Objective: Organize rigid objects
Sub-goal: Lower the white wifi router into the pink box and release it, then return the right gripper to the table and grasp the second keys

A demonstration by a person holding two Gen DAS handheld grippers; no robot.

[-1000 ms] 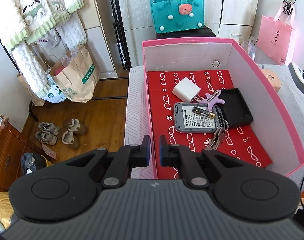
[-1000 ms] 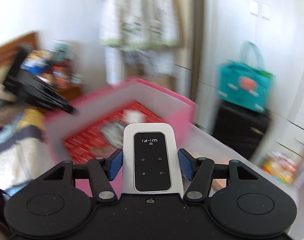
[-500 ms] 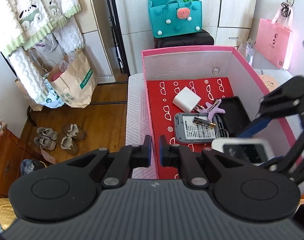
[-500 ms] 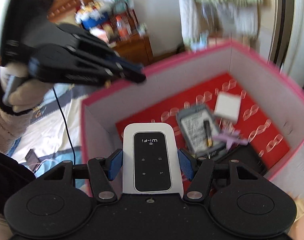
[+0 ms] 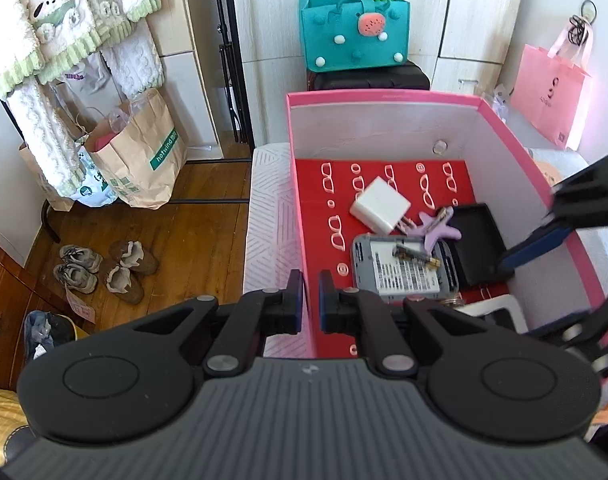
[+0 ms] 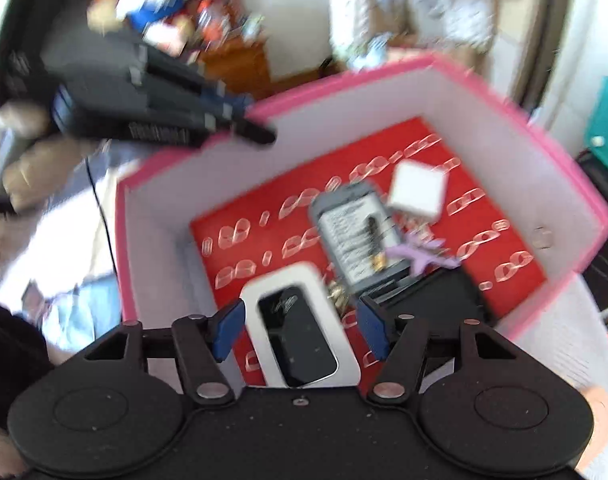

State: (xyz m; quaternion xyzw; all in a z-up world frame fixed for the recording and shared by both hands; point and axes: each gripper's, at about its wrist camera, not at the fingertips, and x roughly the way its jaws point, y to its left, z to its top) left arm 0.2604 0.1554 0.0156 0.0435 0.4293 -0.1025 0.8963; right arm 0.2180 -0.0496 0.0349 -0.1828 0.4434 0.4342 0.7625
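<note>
Filling both views, the pink box holds a grey device and white charger, while the right gripper, its jaws opening, straddles the loose, tilted Wi-Fi router inside it, and the left gripper hovers pressed together, empty.

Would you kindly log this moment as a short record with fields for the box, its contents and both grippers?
container: pink box, red patterned floor
contents: white charger, grey device with a battery on it, purple clip, black tray, keys partly hidden
right gripper: inside the box, fingers opening, white Wi-Fi router between them, tilted
left gripper: shut, empty, above the box's near-left wall
</note>
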